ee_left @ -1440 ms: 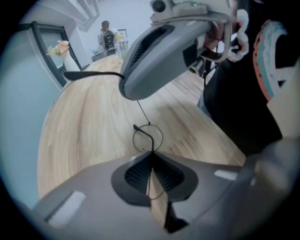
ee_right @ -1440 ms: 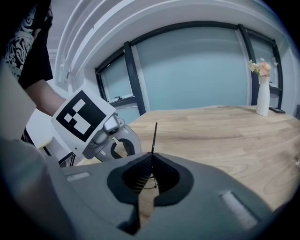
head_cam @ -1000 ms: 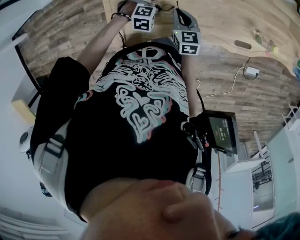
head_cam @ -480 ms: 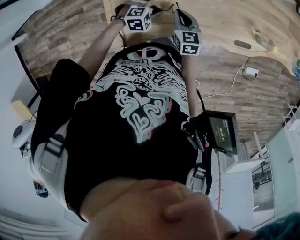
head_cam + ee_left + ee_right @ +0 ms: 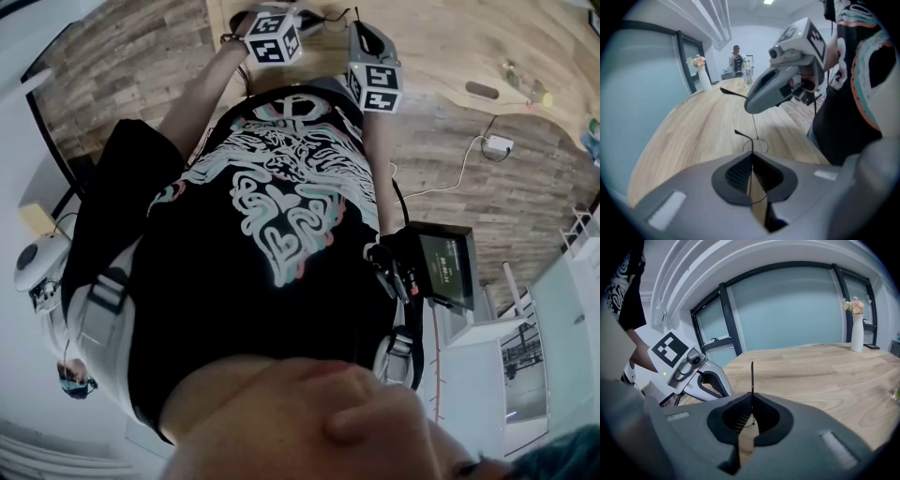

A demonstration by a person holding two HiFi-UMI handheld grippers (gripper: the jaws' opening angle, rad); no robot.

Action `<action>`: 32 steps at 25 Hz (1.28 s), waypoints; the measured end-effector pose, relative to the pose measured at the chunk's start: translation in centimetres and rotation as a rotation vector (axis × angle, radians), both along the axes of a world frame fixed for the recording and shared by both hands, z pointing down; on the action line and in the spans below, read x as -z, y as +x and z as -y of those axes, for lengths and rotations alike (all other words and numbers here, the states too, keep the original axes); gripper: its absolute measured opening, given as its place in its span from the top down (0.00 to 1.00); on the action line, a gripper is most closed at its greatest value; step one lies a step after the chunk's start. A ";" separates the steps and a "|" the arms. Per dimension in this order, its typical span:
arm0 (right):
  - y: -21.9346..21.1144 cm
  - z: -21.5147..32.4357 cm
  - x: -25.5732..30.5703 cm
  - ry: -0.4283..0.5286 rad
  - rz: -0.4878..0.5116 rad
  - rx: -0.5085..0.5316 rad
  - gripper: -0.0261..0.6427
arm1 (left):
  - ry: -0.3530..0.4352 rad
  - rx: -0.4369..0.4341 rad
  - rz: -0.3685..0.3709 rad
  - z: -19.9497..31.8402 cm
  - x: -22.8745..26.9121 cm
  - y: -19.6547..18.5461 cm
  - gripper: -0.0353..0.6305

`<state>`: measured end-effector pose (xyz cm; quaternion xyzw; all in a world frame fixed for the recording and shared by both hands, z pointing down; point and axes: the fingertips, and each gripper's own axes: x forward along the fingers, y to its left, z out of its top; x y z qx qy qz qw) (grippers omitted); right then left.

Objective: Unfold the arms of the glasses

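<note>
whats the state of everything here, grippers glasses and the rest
left gripper: shut on glasses
right gripper: shut on glasses
glasses: held by both grippers, fold of arms unclear
screen: lit
vase: upright

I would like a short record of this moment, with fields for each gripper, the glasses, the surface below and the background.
left gripper: jaws shut on the thin wire glasses
right gripper: jaws shut on one black arm of the same glasses
glasses: held between both grippers, over the table
table: light wood
background: white vase with flowers, near the windows
</note>
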<state>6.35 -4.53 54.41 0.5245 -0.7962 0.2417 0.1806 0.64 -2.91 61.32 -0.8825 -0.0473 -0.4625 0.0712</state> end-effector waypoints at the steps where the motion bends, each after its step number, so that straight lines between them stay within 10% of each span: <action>1: 0.0 0.0 0.0 0.002 0.001 -0.002 0.96 | 0.004 0.011 -0.010 0.1 0.1 0.0 0.96; 18: 1.9 -0.1 -0.2 0.014 -0.001 -0.033 0.96 | 0.039 0.131 -0.195 0.7 2.4 1.2 0.96; 32: 3.3 0.0 1.4 0.050 -0.007 -0.054 0.96 | 0.249 0.185 -0.292 2.6 4.1 3.0 0.95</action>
